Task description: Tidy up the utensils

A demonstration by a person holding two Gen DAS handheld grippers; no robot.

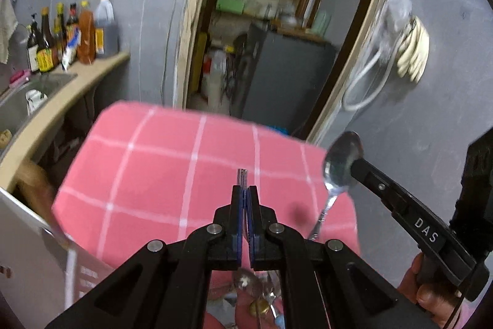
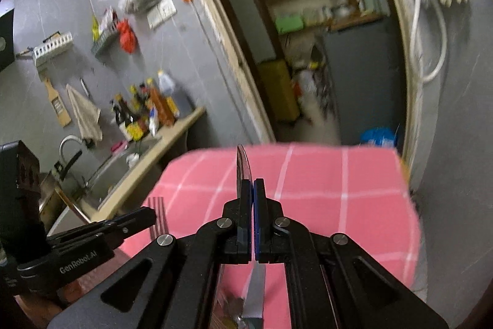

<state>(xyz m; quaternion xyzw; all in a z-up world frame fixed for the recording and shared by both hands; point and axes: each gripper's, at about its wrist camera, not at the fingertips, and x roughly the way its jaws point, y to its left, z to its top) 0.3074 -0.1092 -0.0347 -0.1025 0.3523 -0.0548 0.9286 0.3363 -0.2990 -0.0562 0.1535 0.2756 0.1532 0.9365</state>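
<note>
My left gripper [image 1: 245, 190] is shut on a metal fork [image 1: 242, 175], whose tines stick out edge-on past the fingertips, above the pink checked cloth [image 1: 160, 162]. My right gripper [image 1: 354, 167] comes in from the right, shut on the bowl of a steel spoon [image 1: 339, 156] whose handle hangs down. In the right wrist view, the right gripper [image 2: 252, 182] pinches the spoon [image 2: 242, 165] edge-on. There the left gripper [image 2: 154, 216] holds the fork [image 2: 157, 204] at the lower left. Both tools are held up off the cloth [image 2: 323, 190].
Several loose utensils [image 1: 255, 295] lie on the cloth below my left gripper. A counter [image 1: 71, 91] with a sink [image 2: 114, 171] and sauce bottles [image 1: 71, 33] runs along the left. Behind the table are a doorway with a grey fridge [image 1: 286, 76] and rubber gloves [image 1: 413, 51] on the wall.
</note>
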